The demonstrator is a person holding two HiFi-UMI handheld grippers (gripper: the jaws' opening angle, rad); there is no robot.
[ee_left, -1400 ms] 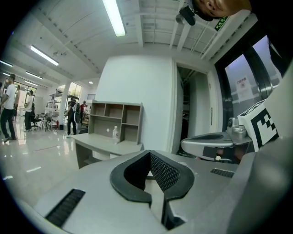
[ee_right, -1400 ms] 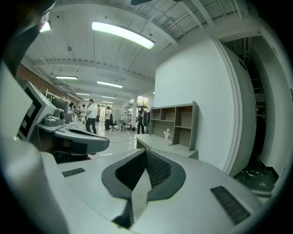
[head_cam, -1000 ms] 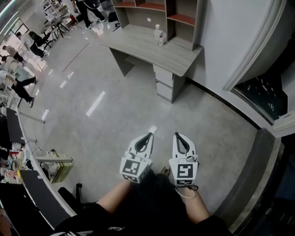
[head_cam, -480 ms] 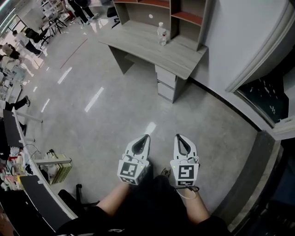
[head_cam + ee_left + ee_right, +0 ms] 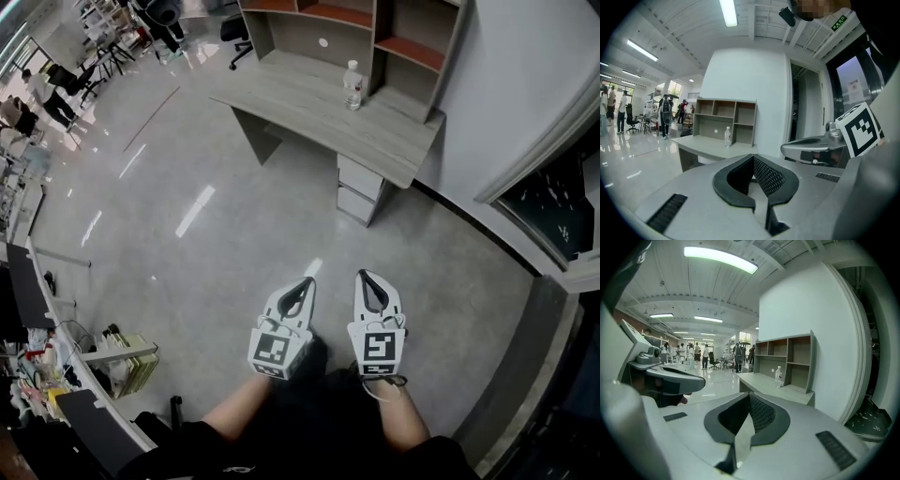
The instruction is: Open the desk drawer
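A grey wooden desk [image 5: 319, 117] stands against the far wall, with a stack of closed drawers [image 5: 361, 190] under its right end. The drawers are hidden in both gripper views, where only the desk [image 5: 705, 146] [image 5: 776, 390] shows. My left gripper [image 5: 307, 283] and right gripper [image 5: 364, 277] hang side by side over bare floor, well short of the desk. Both are shut with nothing between the jaws [image 5: 753, 180] [image 5: 746, 416].
A clear water bottle [image 5: 352, 85] [image 5: 727, 137] [image 5: 778, 376] stands on the desk in front of a shelf unit [image 5: 375, 33]. A white wall [image 5: 525, 84] and a dark doorway [image 5: 553, 202] lie at the right. People [image 5: 23, 103] and office furniture fill the far left.
The desk has shifted right and lower in the head view, so it now sits nearer. Both grippers keep their place below, still shut.
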